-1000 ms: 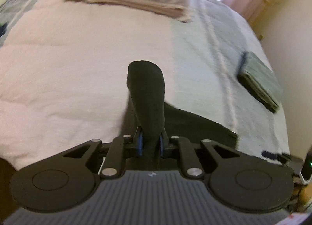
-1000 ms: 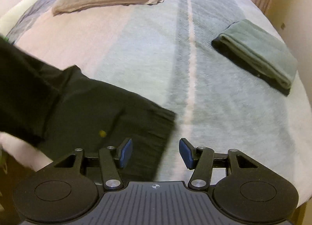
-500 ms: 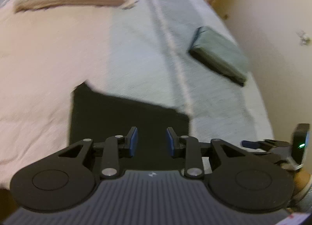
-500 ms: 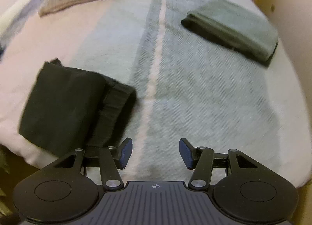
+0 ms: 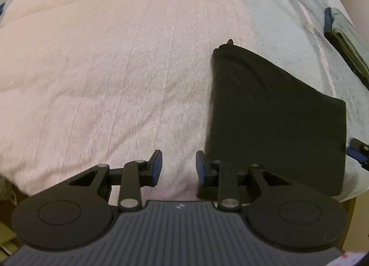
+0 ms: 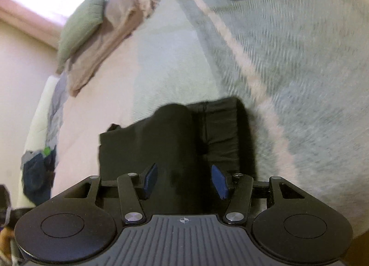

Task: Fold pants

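pillows (image 6: 80, 21) in right view only, beyond folded pants (image 6: 175, 141)

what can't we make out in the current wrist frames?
- Left wrist view: near edge of the folded black pants is hidden behind the left gripper; the folded grey-green cloth is cut off by the frame edge.
- Right wrist view: the pants' near part is hidden behind the right gripper; motion blur smears the striped bedspread; the dark clothing heap at the bed's edge is too blurred to identify.
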`<state>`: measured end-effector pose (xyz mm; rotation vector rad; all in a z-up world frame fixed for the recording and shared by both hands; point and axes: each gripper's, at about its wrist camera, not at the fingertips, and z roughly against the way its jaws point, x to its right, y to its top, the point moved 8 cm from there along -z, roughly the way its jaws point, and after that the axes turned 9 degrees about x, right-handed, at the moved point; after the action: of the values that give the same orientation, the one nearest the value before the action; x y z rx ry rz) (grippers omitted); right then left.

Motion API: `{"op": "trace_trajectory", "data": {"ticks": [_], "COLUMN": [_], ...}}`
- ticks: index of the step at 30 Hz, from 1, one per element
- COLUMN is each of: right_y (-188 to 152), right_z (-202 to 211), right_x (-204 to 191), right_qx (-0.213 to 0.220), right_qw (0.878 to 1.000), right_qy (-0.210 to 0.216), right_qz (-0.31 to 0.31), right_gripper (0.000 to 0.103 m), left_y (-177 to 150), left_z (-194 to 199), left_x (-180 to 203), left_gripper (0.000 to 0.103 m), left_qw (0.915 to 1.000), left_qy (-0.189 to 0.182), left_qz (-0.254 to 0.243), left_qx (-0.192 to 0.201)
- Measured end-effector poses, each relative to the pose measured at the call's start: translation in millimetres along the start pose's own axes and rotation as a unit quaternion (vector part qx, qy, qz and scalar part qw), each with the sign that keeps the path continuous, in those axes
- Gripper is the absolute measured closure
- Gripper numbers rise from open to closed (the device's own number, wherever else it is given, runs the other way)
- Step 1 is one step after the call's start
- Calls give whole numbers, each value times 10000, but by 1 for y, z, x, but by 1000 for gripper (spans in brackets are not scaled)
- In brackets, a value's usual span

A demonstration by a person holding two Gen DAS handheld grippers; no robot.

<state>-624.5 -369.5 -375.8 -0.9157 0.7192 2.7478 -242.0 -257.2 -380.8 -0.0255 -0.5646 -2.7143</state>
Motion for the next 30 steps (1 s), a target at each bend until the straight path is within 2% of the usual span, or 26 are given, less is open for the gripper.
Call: {"op": "trace_trajectory", "data": {"ticks": [1,2,3,4,5,7,8,9,11,12,14,16,17,20,21,22,24,26,27,28,30], "right_y": [-2,-5,-7,-8,-6,8,14,17,13,9,15,22,21,6,6,8,9,16,21,25,25], "right_z": [-10,-18,-23,-24,-23,-4,3,3,-15,-22,-17,-4,-2,-17,-18,-17,-15,-5,1,7,13], "right_x": [-1,-7,-13,-20,-29,-40,-34,-21,28,48,46,24,24,52,53,49,28,3,-10,-24,-49], "right_qx": [-31,-55,-63,-38,15,329,519,591,432,351,513,710,731,524,543,537,494,544,682,919,1276], "right_qw": [10000,9999,9997,9988,9975,9918,9882,9896,9968,9977,9941,9926,9930,9985,9984,9985,9966,9790,9614,9451,9284], "right_qy": [-14,54,100,75,289,1168,1426,1305,640,465,706,948,911,160,88,-29,-521,-1385,-1841,-2082,-1968], "right_qz": [4,81,235,486,649,405,217,106,-209,-349,-646,-269,-186,-68,-150,-126,404,1391,1930,2345,2881], "right_gripper": [54,70,83,90,95,96,96,96,96,96,96,96,96,91,89,87,76,71,71,71,71], "left_y": [2,4,6,8,9,13,14,15,16,18,19,19,18,16,16,18,22,28,31,35,43], "left_z": [-5,-9,-13,-17,-21,-21,-21,-23,-30,-34,-38,-41,-43,-52,-54,-54,-54,-52,-50,-49,-48], "left_x": [-1,-1,0,0,1,3,4,6,12,15,20,25,27,32,33,34,35,34,34,35,39], "left_gripper": [77,77,77,77,77,77,77,77,77,77,77,77,77,77,77,77,77,77,77,79,81], "left_qw": [10000,9999,9997,9996,9993,9987,9983,9977,9971,9970,9968,9955,9951,9952,9954,9953,9950,9950,9949,9946,9934], "left_qy": [-54,-116,-176,-219,-271,-398,-467,-536,-594,-603,-653,-796,-826,-842,-817,-809,-797,-783,-781,-783,-796], "left_qz": [-56,-106,-150,-193,-238,-307,-340,-382,-439,-434,-420,-427,-441,-450,-461,-484,-517,-513,-513,-516,-590], "left_qx": [3,-1,-12,-22,-13,71,124,165,210,208,201,301,308,227,202,224,297,337,374,441,581]}}
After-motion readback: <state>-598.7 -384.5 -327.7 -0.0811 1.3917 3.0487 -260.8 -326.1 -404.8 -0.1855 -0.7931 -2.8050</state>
